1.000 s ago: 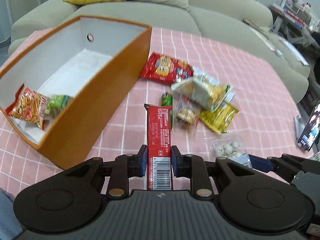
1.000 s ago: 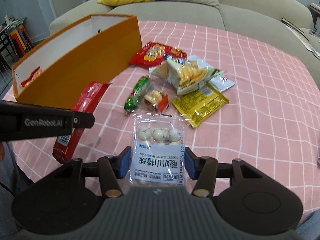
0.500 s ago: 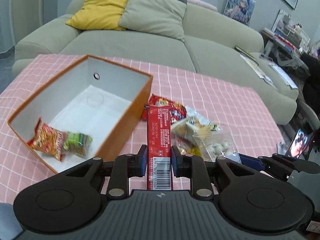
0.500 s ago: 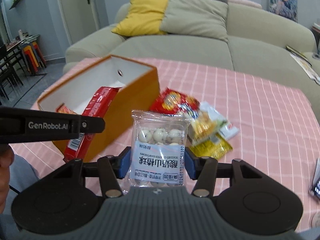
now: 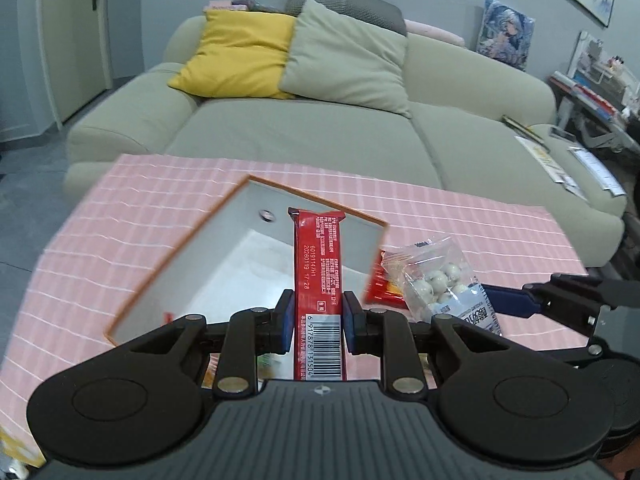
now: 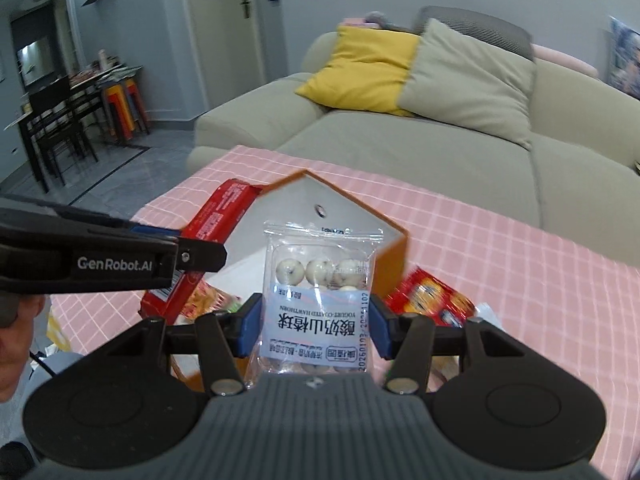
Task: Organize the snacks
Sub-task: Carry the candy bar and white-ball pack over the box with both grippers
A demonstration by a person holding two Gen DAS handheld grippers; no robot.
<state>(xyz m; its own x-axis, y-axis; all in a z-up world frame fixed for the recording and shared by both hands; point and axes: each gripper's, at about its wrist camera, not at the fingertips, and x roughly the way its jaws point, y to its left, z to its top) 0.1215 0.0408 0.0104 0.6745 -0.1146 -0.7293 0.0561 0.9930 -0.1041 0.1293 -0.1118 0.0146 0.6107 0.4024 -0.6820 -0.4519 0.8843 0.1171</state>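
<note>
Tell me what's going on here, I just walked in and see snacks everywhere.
A person is sorting snacks into the orange cardboard box. The left gripper holds a long red snack bar above the box, while the right gripper holds a clear bag of white yogurt balls close by. Neither is released.

Left gripper [image 5: 316, 322]: jaws closed on a red snack bar [image 5: 319, 276], blue pads [image 5: 285, 320] pressed to both long edges near the barcode end, bar pointing straight forward along the fingers

Right gripper [image 6: 316, 330]: jaws set wider, blue pads [image 6: 250, 330] against both sides of a clear packet of white balls [image 6: 320, 300], packet upright in the grip

The two grippers sit side by side at like height; each shows in the other's wrist view, the left one from the side
</note>
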